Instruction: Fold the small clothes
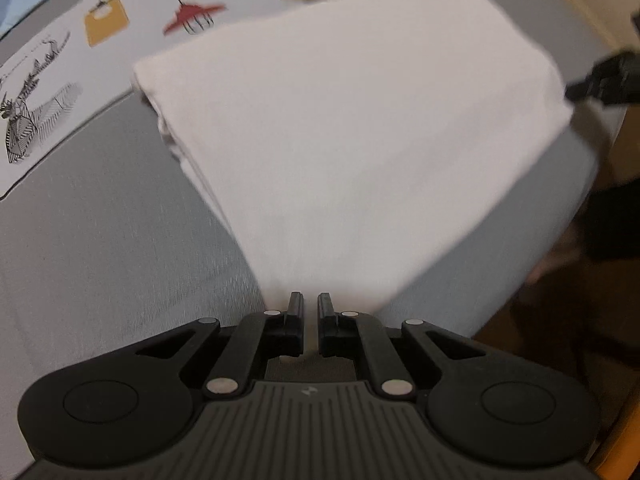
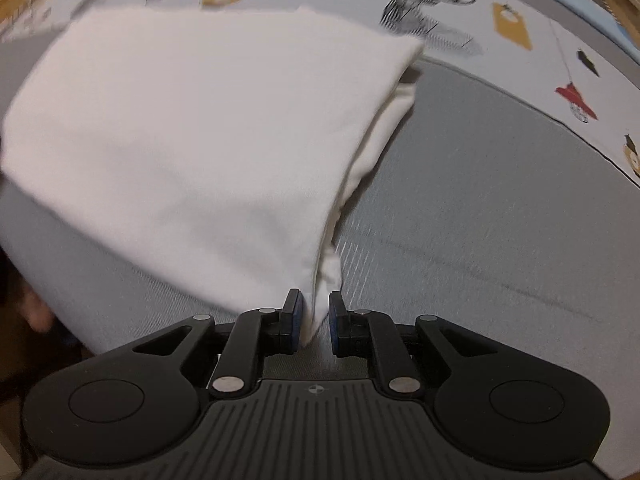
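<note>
A folded white garment lies on the grey bed cover, its near edge lifted and pulled taut toward both grippers. My left gripper is shut on the garment's near left corner, which narrows down into the nearly touching fingertips. In the right wrist view the same garment shows stacked layers along its right fold. My right gripper has the near right corner pinched between its blue pads, jaws a little apart around the bunched fabric. The right gripper also shows at the left wrist view's right edge.
A white sheet printed with a deer, lamps and yellow tags covers the far part of the bed; the same print shows from the right wrist. The bed's edge drops to a dark brown floor on the right.
</note>
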A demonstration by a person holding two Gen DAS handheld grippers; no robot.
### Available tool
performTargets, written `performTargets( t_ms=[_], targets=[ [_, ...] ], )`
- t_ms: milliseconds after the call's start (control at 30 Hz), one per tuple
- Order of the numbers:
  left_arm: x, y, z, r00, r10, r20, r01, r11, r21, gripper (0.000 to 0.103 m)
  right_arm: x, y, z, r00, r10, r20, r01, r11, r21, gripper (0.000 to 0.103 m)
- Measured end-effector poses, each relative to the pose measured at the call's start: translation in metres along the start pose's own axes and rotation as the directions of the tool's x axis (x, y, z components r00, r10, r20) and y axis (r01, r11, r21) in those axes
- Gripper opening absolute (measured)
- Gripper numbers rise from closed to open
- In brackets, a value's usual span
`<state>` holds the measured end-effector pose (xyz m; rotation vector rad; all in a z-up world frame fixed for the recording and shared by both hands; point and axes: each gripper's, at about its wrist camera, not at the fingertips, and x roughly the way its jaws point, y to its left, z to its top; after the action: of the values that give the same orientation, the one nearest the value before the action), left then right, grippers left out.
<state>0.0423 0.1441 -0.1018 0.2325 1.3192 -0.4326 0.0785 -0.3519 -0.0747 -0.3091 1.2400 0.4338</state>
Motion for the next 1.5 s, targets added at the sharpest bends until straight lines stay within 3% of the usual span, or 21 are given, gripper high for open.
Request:
performTargets(
  t_ms=[67,133,167,233,300,367,467,633,700,767,800,833,933,1067,1200,1367,1500],
  targets=[
    [0.009,0.004,-0.001,0.999,0.017,-0.044,-0.017,1.0,-0.01,0.007,0.007,-0.005,-0.003,1.0,-0.01,-0.028,0.011,0.999,0.033,0.013],
    [0.025,0.0,-0.007,0.988,0.085,-0.129,-0.08,0.996,0.049,0.007,0.02,-0.002,-0.008,0.991,-0.08,-0.103,0.078,0.997,-0.019,0.013],
    [0.024,-0.003,-0.007,0.987,0.101,-0.126,-0.092,0.993,0.077,0.007,0.02,0.001,-0.009,0.989,-0.1,-0.105,0.094,0.994,-0.054,0.013],
    [0.01,-0.002,-0.002,0.992,0.099,-0.079,-0.095,0.994,0.053,0.009,0.007,0.001,-0.003,0.992,-0.112,-0.052,0.11,0.994,-0.029,0.013],
    [-0.014,0.001,0.003,0.994,0.106,0.017,-0.106,0.994,0.006,0.012,-0.017,0.001,0.006,0.991,-0.128,0.048,0.127,0.992,0.024,0.013],
    [-0.038,0.003,0.007,0.987,0.126,0.105,-0.123,0.992,-0.03,0.021,-0.043,0.005,0.014,0.97,-0.184,0.158,0.175,0.982,0.072,0.024],
    [-0.073,-0.007,0.019,0.952,0.214,0.221,-0.2,0.976,-0.084,0.03,-0.081,0.019,0.024,0.912,-0.285,0.294,0.239,0.954,0.183,0.041],
    [-0.136,-0.01,0.007,0.883,0.282,0.376,-0.197,0.948,-0.248,0.047,-0.107,0.059,0.039,0.854,-0.257,0.452,0.177,0.961,0.213,0.044],
    [-0.152,-0.004,-0.008,0.858,0.302,0.416,-0.163,0.927,-0.337,0.049,-0.111,0.088,0.039,0.839,-0.226,0.494,0.145,0.97,0.196,0.044],
    [-0.158,-0.003,-0.023,0.855,0.317,0.41,-0.135,0.9,-0.414,0.049,-0.108,0.117,0.044,0.834,-0.187,0.519,0.115,0.979,0.169,0.044],
    [-0.147,0.005,-0.024,0.865,0.333,0.376,-0.148,0.884,-0.443,0.049,-0.105,0.131,0.045,0.831,-0.169,0.53,0.105,0.983,0.149,0.044],
    [-0.146,0.009,-0.024,0.869,0.36,0.34,-0.175,0.865,-0.471,0.049,-0.1,0.146,0.048,0.83,-0.152,0.537,0.099,0.987,0.127,0.041],
    [-0.152,0.014,-0.026,0.853,0.392,0.345,-0.192,0.85,-0.491,0.049,-0.087,0.186,0.054,0.832,-0.104,0.545,0.084,0.995,0.062,0.008],
    [-0.151,0.024,-0.03,0.868,0.376,0.324,-0.169,0.838,-0.519,0.049,-0.063,0.238,0.063,0.858,-0.02,0.514,0.064,0.996,-0.067,0.008],
    [-0.143,0.035,-0.038,0.872,0.373,0.318,-0.163,0.833,-0.528,0.049,-0.044,0.285,0.064,0.882,0.075,0.465,0.031,0.976,-0.216,0.008],
    [-0.137,0.046,-0.041,0.878,0.364,0.31,-0.149,0.824,-0.547,0.049,-0.02,0.339,0.06,0.9,0.179,0.398,-0.016,0.925,-0.38,0.01],
    [-0.136,0.052,-0.044,0.883,0.361,0.3,-0.146,0.819,-0.555,0.049,0.004,0.375,0.054,0.917,0.189,0.35,0.005,0.875,-0.484,0.017]
  ],
)
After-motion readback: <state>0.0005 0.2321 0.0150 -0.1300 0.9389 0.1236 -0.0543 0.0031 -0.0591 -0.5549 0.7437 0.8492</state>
